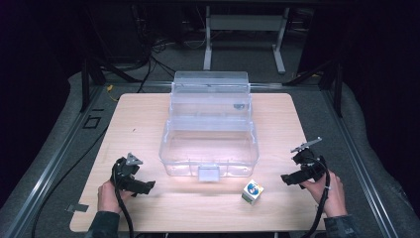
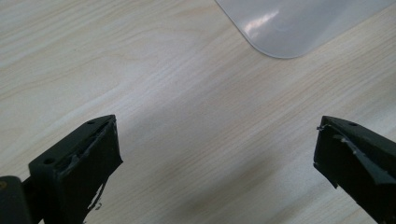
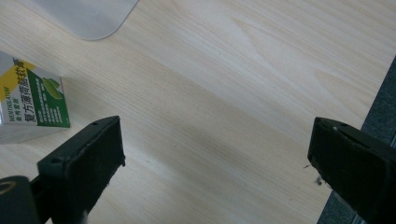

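Observation:
A clear plastic storage box (image 1: 210, 130) with a front latch (image 1: 208, 173) stands in the middle of the wooden table (image 1: 133, 114). A small white, green and yellow carton (image 1: 252, 191) sits in front of its right corner; it appears too in the right gripper view as the carton (image 3: 32, 100) at the left edge. My left gripper (image 1: 148, 187) rests low at the front left, open, with bare wood between its jaws (image 2: 217, 154). My right gripper (image 1: 287, 179) is at the front right, open and empty (image 3: 217, 154), to the right of the carton.
Corners of the clear box (image 2: 289, 25) (image 3: 88, 16) show at the top of both gripper views. The table's right edge (image 3: 378, 107) lies close to my right gripper. Grey floor, metal rails (image 1: 59, 153) and cables (image 1: 148, 59) surround the table.

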